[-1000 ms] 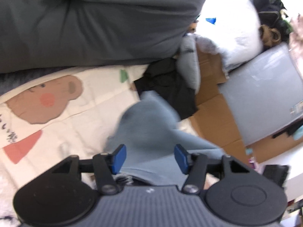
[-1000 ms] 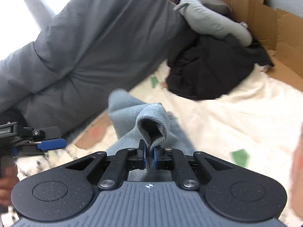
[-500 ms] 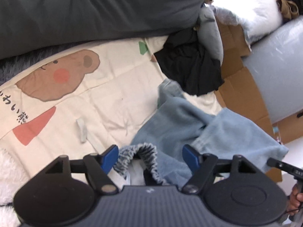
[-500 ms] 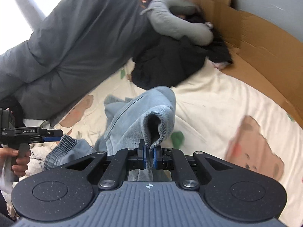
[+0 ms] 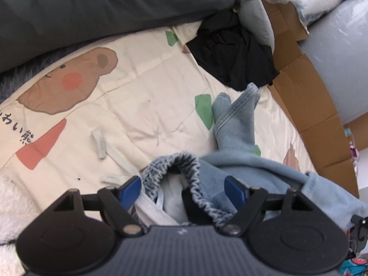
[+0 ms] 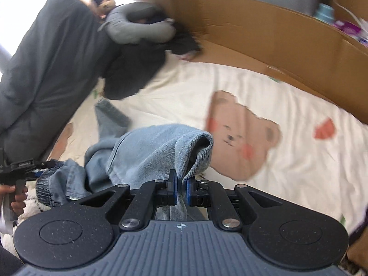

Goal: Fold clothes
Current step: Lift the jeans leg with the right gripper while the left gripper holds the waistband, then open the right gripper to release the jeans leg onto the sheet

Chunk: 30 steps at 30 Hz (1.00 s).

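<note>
Light blue jeans [image 5: 237, 124] lie crumpled on a cream bear-print sheet [image 5: 138, 92]. Their gathered elastic waistband [image 5: 184, 161] arches between the jaws of my left gripper [image 5: 182, 189]. Those jaws are opening and stand wide, and the blue pads [image 5: 131, 189] do not press the cloth. My right gripper [image 6: 180, 188] is shut on a fold of a trouser leg [image 6: 149, 151], which hangs lifted over the sheet [image 6: 230, 87]. The right wrist view also catches the left gripper [image 6: 34, 168] at the far left edge, with a hand [image 6: 16, 195] on its handle.
A dark grey duvet [image 5: 115, 7] bounds the sheet's far side. A black garment [image 5: 234, 57] and a grey pillow [image 5: 255, 18] sit in the far corner. Cardboard [image 6: 264, 34] walls the right side. White cloth scraps [image 5: 99, 143] lie on the sheet, and white fleece [image 5: 13, 197] shows at the near left.
My right gripper has swung the held trouser leg rightward across the sheet. The left jaws have spread wider and sunk over the waistband, and the jeans are drawn out between the two grippers.
</note>
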Motion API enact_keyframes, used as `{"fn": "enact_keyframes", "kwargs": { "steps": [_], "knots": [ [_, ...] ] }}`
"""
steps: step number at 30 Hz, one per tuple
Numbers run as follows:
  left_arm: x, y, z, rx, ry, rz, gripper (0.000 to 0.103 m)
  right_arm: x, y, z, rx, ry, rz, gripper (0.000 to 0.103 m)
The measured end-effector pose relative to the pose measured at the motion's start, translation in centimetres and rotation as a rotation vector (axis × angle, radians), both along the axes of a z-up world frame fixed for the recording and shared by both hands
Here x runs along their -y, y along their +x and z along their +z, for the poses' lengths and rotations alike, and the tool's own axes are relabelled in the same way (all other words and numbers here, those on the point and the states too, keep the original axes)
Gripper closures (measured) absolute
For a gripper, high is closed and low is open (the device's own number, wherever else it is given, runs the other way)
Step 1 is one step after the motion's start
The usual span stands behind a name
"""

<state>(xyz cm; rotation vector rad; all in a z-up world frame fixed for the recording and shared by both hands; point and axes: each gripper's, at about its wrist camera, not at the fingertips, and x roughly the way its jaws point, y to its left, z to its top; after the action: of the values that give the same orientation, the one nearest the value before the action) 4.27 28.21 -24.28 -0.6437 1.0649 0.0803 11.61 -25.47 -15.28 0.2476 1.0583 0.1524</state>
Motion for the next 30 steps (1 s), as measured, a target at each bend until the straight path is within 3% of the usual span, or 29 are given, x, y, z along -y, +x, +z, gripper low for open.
{"fn": "enact_keyframes", "kwargs": {
  "steps": [12, 16, 18, 19, 21, 23, 25, 28, 30],
  "knots": [
    [1.4, 0.6, -1.9, -0.070, 0.013, -0.074, 0.020, 6.7, -6.1, -0.3, -0.046, -0.068, -0.196, 0.098],
    [1.5, 1.0, -2.7, -0.067, -0.027, -0.084, 0.023, 8.2, -7.9, -0.7, -0.067, -0.085, -0.262, 0.099],
    [1.7, 1.2, -3.2, -0.067, -0.069, -0.095, 0.041, 9.0, -8.7, -0.9, -0.079, -0.096, -0.290, 0.099],
    [1.8, 1.2, -3.4, -0.065, -0.086, -0.096, 0.044, 9.3, -9.1, -1.1, -0.086, -0.103, -0.302, 0.099],
    [1.9, 1.2, -3.2, -0.060, -0.082, -0.091, 0.065, 9.9, -10.0, -1.3, -0.099, -0.119, -0.326, 0.099],
    [1.7, 1.0, -2.8, -0.044, -0.082, -0.077, 0.078, 10.5, -10.7, -1.4, -0.110, -0.151, -0.355, 0.103],
    [1.2, 0.8, -2.1, -0.024, -0.083, -0.059, 0.081, 11.7, -11.8, -1.3, -0.120, -0.216, -0.417, 0.103],
    [0.3, 0.3, -1.2, -0.003, -0.075, -0.035, 0.082, 14.4, -13.7, -1.1, -0.137, -0.230, -0.507, 0.103],
    [-0.1, -0.1, -0.8, 0.004, -0.068, -0.023, 0.083, 15.1, -14.3, -1.3, -0.146, -0.240, -0.505, 0.103]
  ]
}}
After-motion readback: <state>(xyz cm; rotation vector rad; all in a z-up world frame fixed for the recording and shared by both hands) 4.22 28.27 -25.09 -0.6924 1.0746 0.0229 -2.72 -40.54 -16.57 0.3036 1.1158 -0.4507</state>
